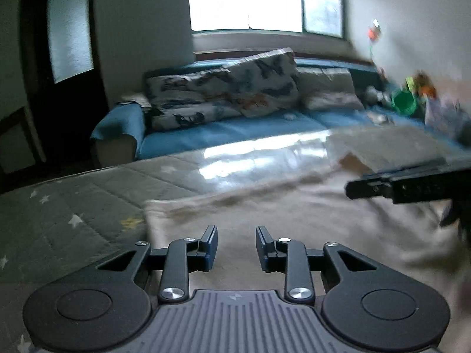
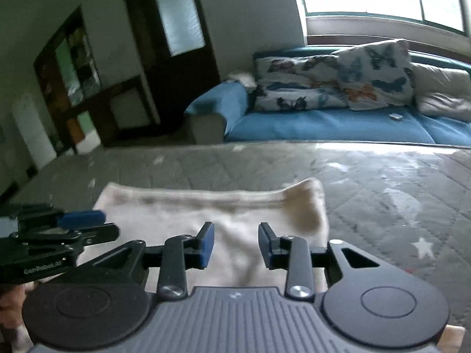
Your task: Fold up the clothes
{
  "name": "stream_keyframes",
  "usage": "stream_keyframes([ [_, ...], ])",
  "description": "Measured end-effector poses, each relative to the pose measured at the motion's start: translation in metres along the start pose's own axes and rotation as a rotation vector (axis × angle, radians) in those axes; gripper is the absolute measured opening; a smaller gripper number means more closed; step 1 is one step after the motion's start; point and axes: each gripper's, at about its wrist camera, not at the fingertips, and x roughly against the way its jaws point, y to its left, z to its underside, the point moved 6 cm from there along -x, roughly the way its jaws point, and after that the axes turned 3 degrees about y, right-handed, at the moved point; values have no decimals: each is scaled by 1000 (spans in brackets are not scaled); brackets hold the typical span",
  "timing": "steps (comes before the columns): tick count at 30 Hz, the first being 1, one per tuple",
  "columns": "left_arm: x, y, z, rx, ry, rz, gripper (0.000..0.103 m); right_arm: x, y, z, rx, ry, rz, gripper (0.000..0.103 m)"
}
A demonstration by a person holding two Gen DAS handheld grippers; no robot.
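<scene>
A cream-white garment [image 1: 294, 220] lies flat on the grey star-patterned mat [image 1: 73, 206], with brownish marks along its far edge. My left gripper [image 1: 236, 245] hovers over the garment's left part, jaws apart, nothing between them. In the right wrist view the same garment [image 2: 235, 214] shows a folded far edge and a brown patch at its right corner. Above its near right part is my right gripper [image 2: 236, 244], jaws apart and empty. The right gripper's body [image 1: 412, 185] juts in at the left view's right edge; the left gripper [image 2: 82, 225] appears at the right view's left edge.
Behind the mat stands a blue sofa [image 2: 323, 123] with butterfly-print cushions [image 2: 338, 79] under a bright window. A dark door [image 2: 173, 44] and shelving stand to the left. Toys and a green bucket [image 1: 404, 101] clutter the far right. The mat [image 2: 397, 191] lies bare to the garment's right.
</scene>
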Motion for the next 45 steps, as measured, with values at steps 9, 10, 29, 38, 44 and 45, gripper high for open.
stream_keyframes([
  [9, 8, -14, -1, -57, -24, 17, 50, 15, 13, 0, 48, -5, 34, 35],
  [10, 10, -19, -1, -64, -27, 45, 50, 17, 17, 2, 58, -2, 24, 38],
  [29, 6, -71, 8, -205, -16, 83, 50, 70, 45, 63, 216, 25, 92, 39],
  [38, 5, -75, 8, -207, -28, 89, 59, 131, -36, 44, 0, -125, 266, 39],
  [44, 17, -78, 4, -199, -79, 122, 59, 128, -95, 58, -202, -86, 302, 38],
  [45, 20, -79, 4, -197, -88, 136, 59, 126, -101, 61, -225, -78, 299, 38],
])
